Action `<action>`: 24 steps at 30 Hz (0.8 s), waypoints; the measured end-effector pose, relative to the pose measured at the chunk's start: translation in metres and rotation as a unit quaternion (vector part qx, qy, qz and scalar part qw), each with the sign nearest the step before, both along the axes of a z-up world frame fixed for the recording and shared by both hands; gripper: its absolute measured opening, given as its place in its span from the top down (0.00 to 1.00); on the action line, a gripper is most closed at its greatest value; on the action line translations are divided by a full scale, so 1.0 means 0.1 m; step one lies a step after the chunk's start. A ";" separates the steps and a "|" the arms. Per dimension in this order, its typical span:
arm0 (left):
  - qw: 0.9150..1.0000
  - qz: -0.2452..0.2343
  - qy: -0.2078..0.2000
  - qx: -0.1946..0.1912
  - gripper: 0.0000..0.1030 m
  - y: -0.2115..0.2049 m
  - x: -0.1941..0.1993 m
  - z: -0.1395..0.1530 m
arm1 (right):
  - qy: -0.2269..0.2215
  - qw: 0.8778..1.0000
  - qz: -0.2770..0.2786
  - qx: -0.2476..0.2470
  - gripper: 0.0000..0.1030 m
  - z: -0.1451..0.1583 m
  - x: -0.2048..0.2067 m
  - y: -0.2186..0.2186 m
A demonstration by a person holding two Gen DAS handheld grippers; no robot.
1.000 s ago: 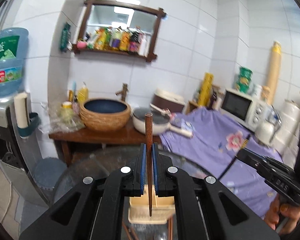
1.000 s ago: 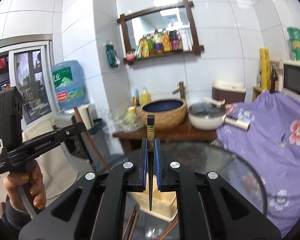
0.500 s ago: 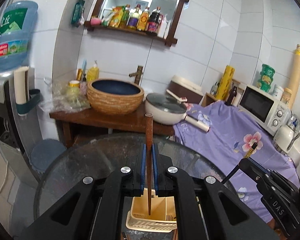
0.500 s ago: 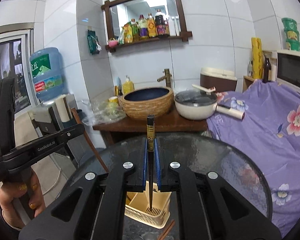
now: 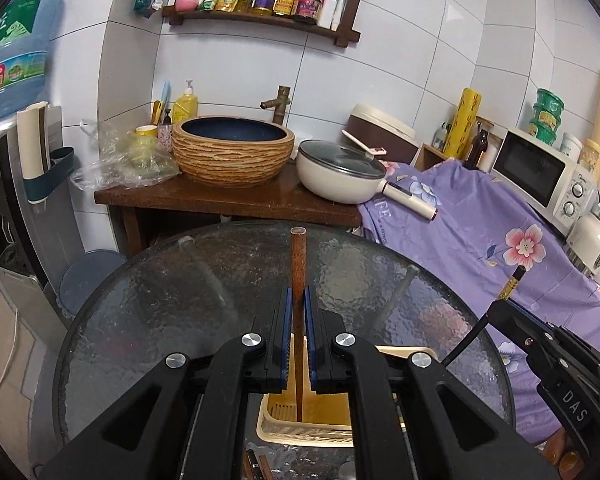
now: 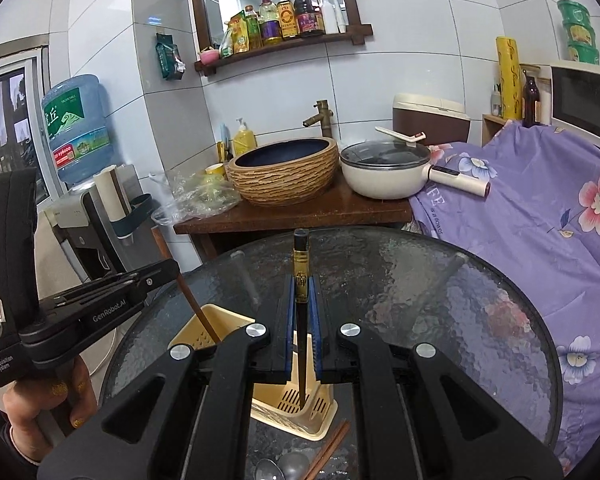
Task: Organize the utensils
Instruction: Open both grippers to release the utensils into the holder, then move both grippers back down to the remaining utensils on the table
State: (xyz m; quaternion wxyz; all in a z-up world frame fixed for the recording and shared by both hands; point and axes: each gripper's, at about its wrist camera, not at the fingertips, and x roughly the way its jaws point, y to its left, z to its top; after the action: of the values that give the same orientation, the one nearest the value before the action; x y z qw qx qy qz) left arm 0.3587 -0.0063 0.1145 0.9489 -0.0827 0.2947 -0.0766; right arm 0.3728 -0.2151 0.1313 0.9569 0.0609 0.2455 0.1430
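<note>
Left gripper (image 5: pixel 296 312) clamping a brown wooden chopstick (image 5: pixel 298 280) between its blue pads, stick standing roughly upright, blunt end poking out above the fingers and the thin tip reaching down into the cream utensil caddy (image 5: pixel 300 432) right at the near edge of the round glass table (image 5: pixel 160 300). From the right wrist view, same left gripper (image 6: pixel 168 276) showing up on the left side with the brown chopstick (image 6: pixel 198 312) slanting down into the far-left compartment of the caddy (image 6: pixel 204 320).

Right gripper (image 6: pixel 302 304) squeezing a black chopstick (image 6: pixel 301 264) with a gold band near its top, also held close to vertical, tip hanging inside the near compartment of the caddy just above the slotted bottom. Can't tell if the tip is actually touching the bottom. In the left view, right gripper (image 5: pixel 496 308) sitting off to the right, black chopstick (image 5: pixel 514 280) sticking up out of it, gold end on top.

Loose stuff lying on the glass near the caddy: a pair of reddish-brown chopsticks (image 6: pixel 328 448) and a couple of metal spoons (image 6: pixel 280 466), right at the bottom of the right view, half hidden by the gripper body.

Further back: woven basin sink (image 5: pixel 232 152) sitting on a dark wooden counter (image 5: pixel 220 200), white lidded pan (image 5: pixel 340 170) just right of it, purple floral cloth (image 5: pixel 480 232) draping over things on the right, microwave (image 5: pixel 540 176) behind that, blue water jug (image 5: pixel 16 44) far left.
</note>
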 end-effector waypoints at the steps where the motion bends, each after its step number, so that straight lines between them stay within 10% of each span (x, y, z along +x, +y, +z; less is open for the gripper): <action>1: 1.000 -0.001 0.002 0.001 0.94 -0.01 0.01 -0.02 | -0.002 1.000 -0.001 -0.002 0.93 0.00 0.00 0.00; 10: 1.000 -0.006 0.015 0.016 0.92 -0.05 0.06 -0.13 | -0.012 1.000 -0.011 -0.010 0.92 -0.04 0.01 -0.03; 13: 1.000 -0.008 0.009 0.018 0.67 -0.06 0.05 -0.10 | -0.007 1.000 -0.011 -0.008 0.91 -0.07 0.03 -0.05; 17: 1.000 -0.012 -0.011 0.016 0.52 -0.05 -0.06 -0.03 | -0.013 1.000 -0.016 -0.005 0.53 -0.09 -0.02 -0.08; 24: 0.999 -0.012 -0.043 0.018 0.29 0.06 -0.38 0.04 | -0.036 0.999 -0.021 -0.017 0.53 -0.10 -0.32 -0.10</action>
State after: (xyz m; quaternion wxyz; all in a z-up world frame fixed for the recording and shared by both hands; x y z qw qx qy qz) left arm 0.3210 -0.0006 0.1185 0.9611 -0.0589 0.2557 -0.0860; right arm 0.3407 -0.2246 0.1209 0.9688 0.0444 0.2117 0.1207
